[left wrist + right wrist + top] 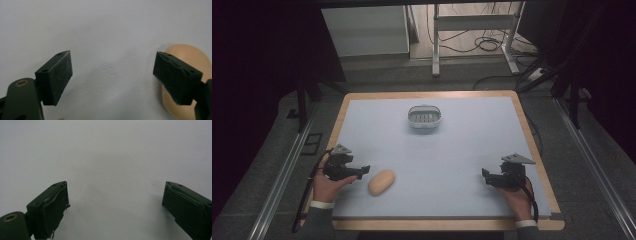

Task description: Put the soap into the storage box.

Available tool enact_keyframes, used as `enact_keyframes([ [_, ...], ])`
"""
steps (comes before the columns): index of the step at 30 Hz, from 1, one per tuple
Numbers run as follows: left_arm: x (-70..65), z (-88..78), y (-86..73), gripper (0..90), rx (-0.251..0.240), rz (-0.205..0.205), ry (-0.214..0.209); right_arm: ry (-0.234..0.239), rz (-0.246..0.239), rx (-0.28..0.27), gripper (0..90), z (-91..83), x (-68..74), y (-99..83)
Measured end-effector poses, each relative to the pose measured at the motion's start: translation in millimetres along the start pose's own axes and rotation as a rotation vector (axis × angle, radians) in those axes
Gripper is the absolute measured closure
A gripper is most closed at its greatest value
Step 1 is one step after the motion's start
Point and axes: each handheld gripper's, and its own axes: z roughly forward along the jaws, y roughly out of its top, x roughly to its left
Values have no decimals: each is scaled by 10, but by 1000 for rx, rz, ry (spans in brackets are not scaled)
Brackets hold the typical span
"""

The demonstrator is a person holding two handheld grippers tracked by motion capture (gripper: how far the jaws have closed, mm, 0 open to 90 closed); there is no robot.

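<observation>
A tan, oval bread roll (381, 182) lies on the pale table (462, 150) near the front left. My left gripper (360, 172) rests just left of it, pointing at it, open and empty. In the left gripper view the roll (192, 57) shows behind the right-hand jaw, outside the gap of the gripper (112, 75). A small grey basket (424, 117) stands at the back middle. My right gripper (486, 176) sits near the front right, open with nothing between its fingers; in the right gripper view the gripper (115, 205) has bare table ahead.
The table has a wooden rim (532, 135) around the pale mat. Metal rails (282, 175) run along both sides at floor level. A white desk frame (472, 30) and cables stand behind the table.
</observation>
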Motion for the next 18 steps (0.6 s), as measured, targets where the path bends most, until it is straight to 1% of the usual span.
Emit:
enact_keyframes([
  [2,-8,19,-5,154,9,5,5,8,4,-7,67,-9,-12,-4],
  [6,-27,21,-13,154,13,14,-2,2,13,-16,62,-15,-18,-8],
  [10,-40,-2,-21,154,12,15,-7,-18,1,-31,57,-31,-3,-16],
  [13,-44,-32,-21,154,4,14,-9,-51,-1,-40,57,-40,17,-21],
  [15,-33,-40,-17,154,-1,8,-7,-57,-2,-38,57,-38,18,-21],
  [18,-27,-20,-14,154,1,13,0,-57,-5,-35,58,-36,22,-21],
])
